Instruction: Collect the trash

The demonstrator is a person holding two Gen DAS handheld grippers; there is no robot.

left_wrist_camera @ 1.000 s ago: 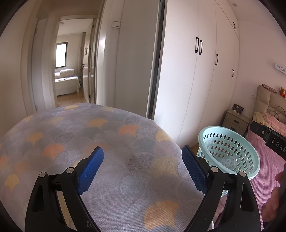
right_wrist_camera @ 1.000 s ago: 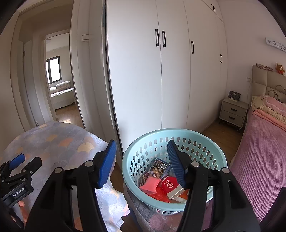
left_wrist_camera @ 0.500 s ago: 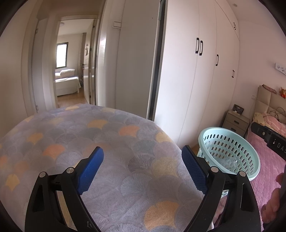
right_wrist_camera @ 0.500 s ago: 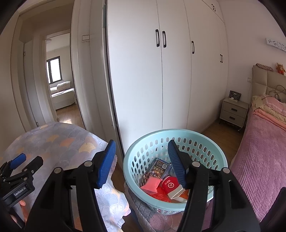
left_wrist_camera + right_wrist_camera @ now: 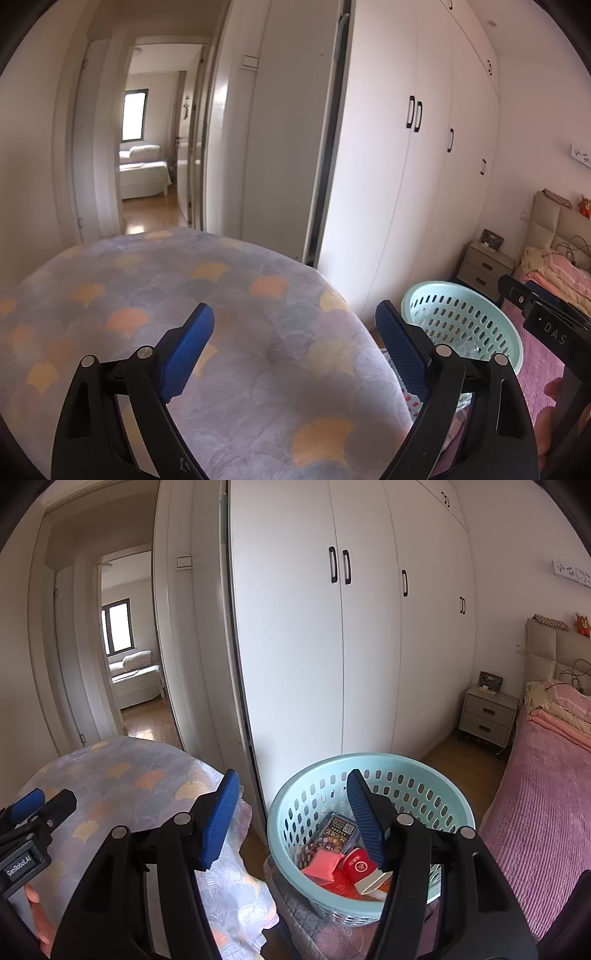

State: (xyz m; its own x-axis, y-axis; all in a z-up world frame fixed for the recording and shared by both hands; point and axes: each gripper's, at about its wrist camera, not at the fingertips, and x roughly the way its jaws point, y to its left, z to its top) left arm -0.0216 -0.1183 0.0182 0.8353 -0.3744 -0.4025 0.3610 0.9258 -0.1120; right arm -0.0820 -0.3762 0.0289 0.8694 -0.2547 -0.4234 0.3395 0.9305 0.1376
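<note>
Meanwhile, both grippers are hovering with their blue pads spread apart and gripping nothing. The left gripper (image 5: 293, 332) is hanging over the surface covered in a scallop-patterned cloth (image 5: 177, 295), and against a second ago its view is shifting only slightly: the light-blue perforated basket (image 5: 461, 317) is sitting a little farther right and lower in that view, partly behind the right pad. The right gripper (image 5: 293, 812) is pointing at the same basket (image 5: 369, 771), which is standing on a grey quilted pad on the floor, between the cloth-draped surface on the left and the pink bed (image 5: 535, 812) on the right. Compared with the earlier frame it is barely drifting; the basket is appearing almost where it was. Trash is lying in the basket's bottom: a dark printed packet (image 5: 334, 834), a pink wrapper (image 5: 323, 862) and a red-and-white cup (image 5: 360, 866) on red plastic. White wardrobe doors (image 5: 332, 646) are standing on the far side.
</note>
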